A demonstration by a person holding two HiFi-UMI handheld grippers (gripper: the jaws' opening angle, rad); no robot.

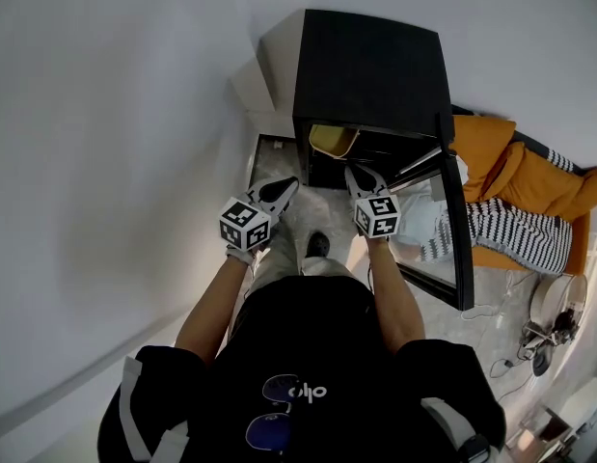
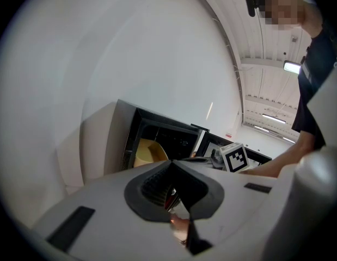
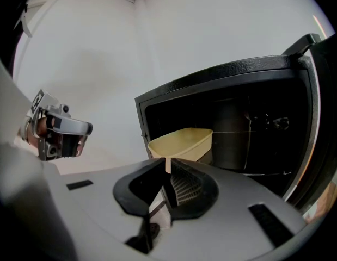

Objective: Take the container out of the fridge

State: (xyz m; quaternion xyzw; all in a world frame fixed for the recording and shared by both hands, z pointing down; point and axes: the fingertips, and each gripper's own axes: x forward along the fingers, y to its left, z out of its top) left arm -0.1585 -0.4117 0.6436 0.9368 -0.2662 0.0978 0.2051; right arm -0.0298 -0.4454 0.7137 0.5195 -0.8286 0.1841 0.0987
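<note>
The pale yellow plastic container (image 3: pixel 182 142) sits inside the small black fridge (image 1: pixel 370 61), in the left part of the opening and close behind its front edge. It is not yet out. Its wide open rim runs across the middle of my right gripper view.

From my right gripper (image 3: pixel 167 185) it lies straight ahead, just above the jaw tips in that frame. Those jaws are pressed together with nothing between them. My left gripper (image 2: pixel 173 192) is also closed and empty, and from it the container lies up and to the left.

In the head view both grippers hang just below the opening, apart from the container, with the right one nearer. The black fridge door (image 1: pixel 454 230) stands open at the right of the frame. I judge that my right jaws must part before they can take the near rim.
</note>
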